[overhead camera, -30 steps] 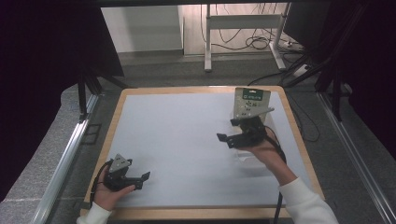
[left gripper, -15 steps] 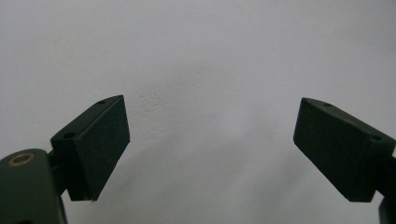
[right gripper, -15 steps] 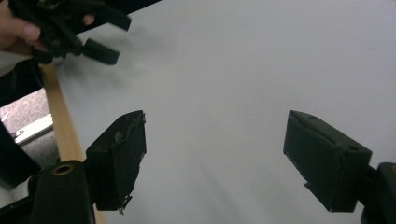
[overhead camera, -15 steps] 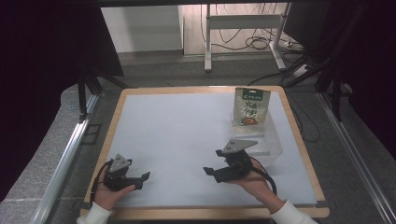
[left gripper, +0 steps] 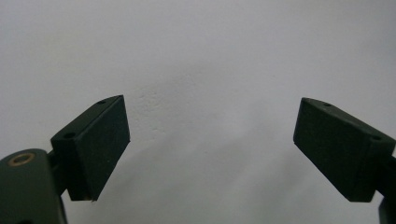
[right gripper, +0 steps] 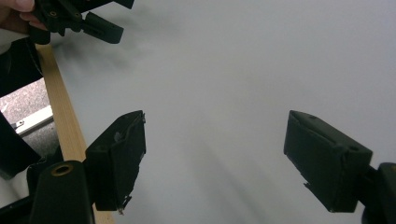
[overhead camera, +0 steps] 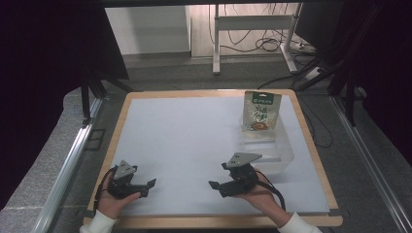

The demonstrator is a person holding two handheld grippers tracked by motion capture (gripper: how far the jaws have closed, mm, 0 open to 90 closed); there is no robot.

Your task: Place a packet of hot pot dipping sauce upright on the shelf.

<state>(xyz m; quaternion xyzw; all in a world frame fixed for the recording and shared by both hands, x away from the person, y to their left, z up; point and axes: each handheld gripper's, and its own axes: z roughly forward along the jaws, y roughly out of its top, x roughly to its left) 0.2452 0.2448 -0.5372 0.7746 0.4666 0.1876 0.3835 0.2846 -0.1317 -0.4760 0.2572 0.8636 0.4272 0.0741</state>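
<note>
Floor: grey carpet lying around the table
Backdrop: white wall panel, cables trailing below
Sides: sitting in darkness

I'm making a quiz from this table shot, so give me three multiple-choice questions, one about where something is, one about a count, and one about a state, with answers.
1. Where does the packet stand?
A. near left corner
B. far right, at the far end of the clear box
C. between the grippers

2. How many grippers are in the high view?
A. one
B. two
C. three

3. How are the right gripper jaws?
A. shut on the packet
B. shut with nothing between
C. open with nothing between

Answers:
1 B, the packet stands upright at the box's far end on the table's right side.
2 B, the left gripper and the right one sit near the table's near edge.
3 C, the right gripper view shows a wide gap over bare table.
</note>
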